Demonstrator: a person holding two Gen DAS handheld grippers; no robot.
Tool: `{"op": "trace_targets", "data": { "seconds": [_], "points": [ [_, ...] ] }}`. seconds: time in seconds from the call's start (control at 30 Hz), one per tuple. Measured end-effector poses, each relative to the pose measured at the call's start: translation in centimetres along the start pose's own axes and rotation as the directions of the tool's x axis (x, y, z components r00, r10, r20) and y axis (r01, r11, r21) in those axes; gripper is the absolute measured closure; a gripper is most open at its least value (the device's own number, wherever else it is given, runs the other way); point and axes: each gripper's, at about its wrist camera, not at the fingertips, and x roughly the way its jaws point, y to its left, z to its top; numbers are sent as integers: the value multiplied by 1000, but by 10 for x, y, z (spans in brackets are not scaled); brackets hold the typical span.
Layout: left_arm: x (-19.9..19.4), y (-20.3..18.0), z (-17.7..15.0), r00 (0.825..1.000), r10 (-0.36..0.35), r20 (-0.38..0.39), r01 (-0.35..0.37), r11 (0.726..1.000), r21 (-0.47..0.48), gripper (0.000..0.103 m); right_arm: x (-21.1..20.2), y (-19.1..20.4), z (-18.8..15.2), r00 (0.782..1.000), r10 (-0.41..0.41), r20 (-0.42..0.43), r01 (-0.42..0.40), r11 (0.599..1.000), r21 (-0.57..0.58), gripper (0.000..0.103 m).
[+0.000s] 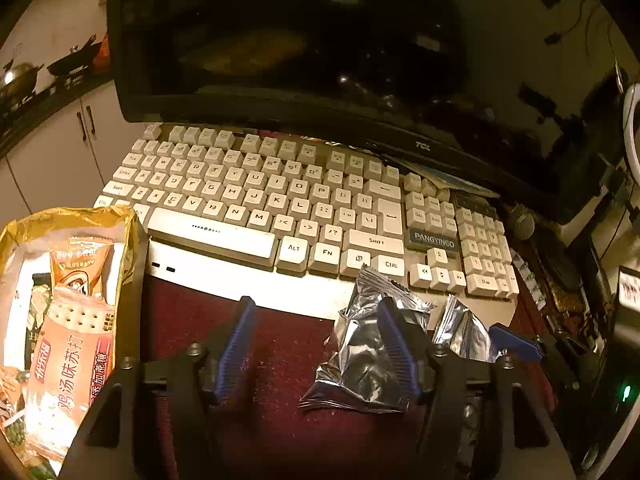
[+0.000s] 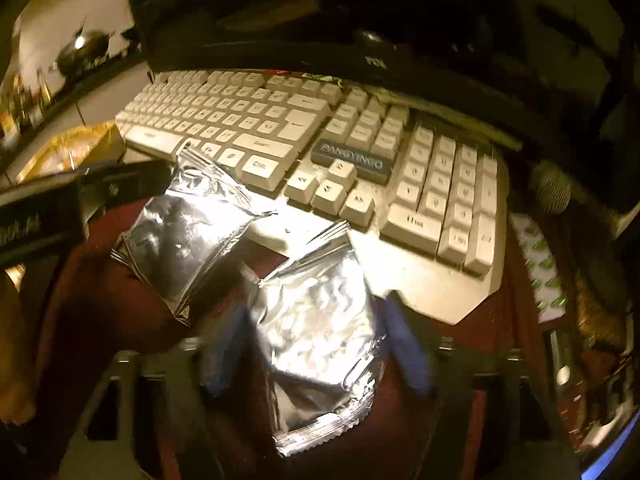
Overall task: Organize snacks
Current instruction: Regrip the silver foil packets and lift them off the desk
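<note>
The left gripper (image 1: 318, 350) hangs over the dark red bench (image 1: 280, 360), its jaws apart. A crumpled silver packet (image 1: 360, 364) lies against the inner face of the right-hand jaw, not pinched. A second silver packet (image 1: 464, 330) sits just beyond, beside the right gripper's blue tip (image 1: 516, 342). At the left stands an open gold bag (image 1: 68, 220) full of snack packs; a white keyboard (image 1: 280, 200) lies behind.

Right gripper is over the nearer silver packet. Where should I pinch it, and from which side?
Grip the nearer silver packet across its puffed middle, coming down from above with one finger on each long side edge. It lies flat on the red cloth, long axis running away from the right gripper, whose fingers already straddle it. The crimped end seams are thin and would probably slip.
</note>
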Motion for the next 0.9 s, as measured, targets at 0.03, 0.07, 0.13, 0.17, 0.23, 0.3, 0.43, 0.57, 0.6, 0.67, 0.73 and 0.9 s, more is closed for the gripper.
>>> {"op": "trace_targets", "data": {
  "seconds": [0.03, 0.07, 0.13, 0.17, 0.23, 0.3, 0.43, 0.57, 0.6, 0.67, 0.73, 0.9],
  "points": [
    [0, -2, 0, 1000, -1, 1, 1, 1000, 5, 34, -2, -4, 0, 1000, 5, 3, -5, 1000, 23, 43],
    [0, -3, 0, 1000, -1, 2, 1, 1000, 15, 32, -2, -9, 0, 1000, 15, 3, -15, 998, 54, 43],
    [-1, -7, -2, 1000, 4, 2, -4, 999, 38, 31, -7, -21, 1, 999, 35, 15, -37, 990, 138, 44],
    [0, -9, -2, 1000, -3, -1, 3, 999, 46, 30, -6, -26, 3, 998, 54, 20, -57, 986, 158, 44],
    [1, -16, -5, 1000, -8, -10, 9, 997, 81, 29, -12, -36, 4, 998, 34, 50, -44, 976, 215, 44],
    [1, -24, -8, 1000, 1, -9, 0, 992, 125, 27, -14, -43, 5, 998, 17, 68, -34, 968, 249, 44],
    [2, -39, -15, 999, 37, 1, -36, 978, 207, 26, -19, -52, 6, 995, 40, 95, -68, 948, 311, 44],
    [5, -47, -21, 998, 59, 0, -57, 964, 261, 21, -24, -50, 5, 994, 26, 110, -60, 946, 320, 44],
    [6, -49, -22, 998, 64, -6, -60, 960, 273, 20, -24, -50, 5, 993, 26, 115, -62, 944, 324, 44],
    [9, -54, -24, 996, 87, -7, -81, 950, 301, 19, -26, -50, 3, 992, 32, 119, -69, 944, 323, 44],
    [12, -55, -27, 994, 113, -5, -105, 943, 315, 18, -27, -52, 3, 992, 39, 120, -76, 942, 326, 44],
    [19, -57, -30, 987, 163, 11, -158, 933, 322, 13, -30, -46, 2, 991, 42, 124, -79, 947, 313, 44]
  ]
}}
